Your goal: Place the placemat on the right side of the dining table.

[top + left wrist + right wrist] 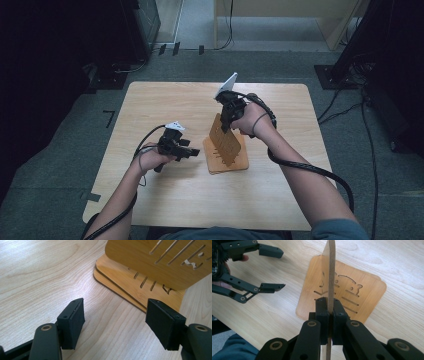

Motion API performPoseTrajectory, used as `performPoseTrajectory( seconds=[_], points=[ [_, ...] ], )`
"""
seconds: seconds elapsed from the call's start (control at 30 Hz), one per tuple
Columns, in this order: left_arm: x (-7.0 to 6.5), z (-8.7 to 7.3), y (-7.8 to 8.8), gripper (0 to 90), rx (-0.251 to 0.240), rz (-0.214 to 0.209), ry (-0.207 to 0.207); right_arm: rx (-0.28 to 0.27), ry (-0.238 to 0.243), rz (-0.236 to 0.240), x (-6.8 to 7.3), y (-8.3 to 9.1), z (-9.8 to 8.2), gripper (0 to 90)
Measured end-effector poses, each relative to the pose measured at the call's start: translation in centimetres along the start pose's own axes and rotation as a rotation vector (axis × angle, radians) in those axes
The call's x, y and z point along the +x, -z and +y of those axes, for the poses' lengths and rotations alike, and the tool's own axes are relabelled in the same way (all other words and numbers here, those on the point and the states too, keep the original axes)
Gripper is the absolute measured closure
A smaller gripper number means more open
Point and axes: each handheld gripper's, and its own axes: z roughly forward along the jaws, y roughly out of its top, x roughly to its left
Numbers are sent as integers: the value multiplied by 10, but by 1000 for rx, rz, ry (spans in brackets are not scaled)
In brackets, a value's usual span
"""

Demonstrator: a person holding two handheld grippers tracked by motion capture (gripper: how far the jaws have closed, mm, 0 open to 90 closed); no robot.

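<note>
Right gripper (pixel 328 315) pinching upright slotted wooden board (pixel 329 270) edgewise above flat boards (pixel 364 290); left gripper (pixel 115 320) spread wide, beside stack.

High view: you look forward and down on the whole table (pixel 165 200). Left gripper view: low, close, along open jaws toward the stacked wooden boards (pixel 130 287). Right gripper view: steeply down, close. All three share the boards (pixel 227 155) (pixel 362 290).

Upright board (pixel 224 140) on flat boards (pixel 239 162)
</note>
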Motion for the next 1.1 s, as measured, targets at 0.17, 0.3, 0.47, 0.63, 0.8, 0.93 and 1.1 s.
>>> performPoseTrajectory(
  seconds=[0.17, 0.3, 0.47, 0.63, 0.8, 0.93, 1.1],
  points=[
    [1, 0, -1, 305, 1, 2, 1, 8, -15, -6, -7, 0, -3, 874],
    [0, -1, -1, 305, 3, 5, -1, 5, -28, -1, -12, 1, -4, 874],
    [0, -1, -1, 305, 3, 7, 0, 4, -33, -4, -16, 3, -5, 875],
    [0, -1, -1, 305, 3, 8, -2, 0, -42, -5, -20, 5, -5, 874],
    [0, -1, -1, 305, 6, 9, -4, 10, -50, -16, -26, 6, -6, 874],
    [-1, 0, 0, 305, 0, 11, -8, 15, -61, -25, -32, 6, -6, 874],
    [-1, -1, -1, 305, 5, 9, -4, 11, -74, -34, -38, 10, -7, 874]
  ],
)
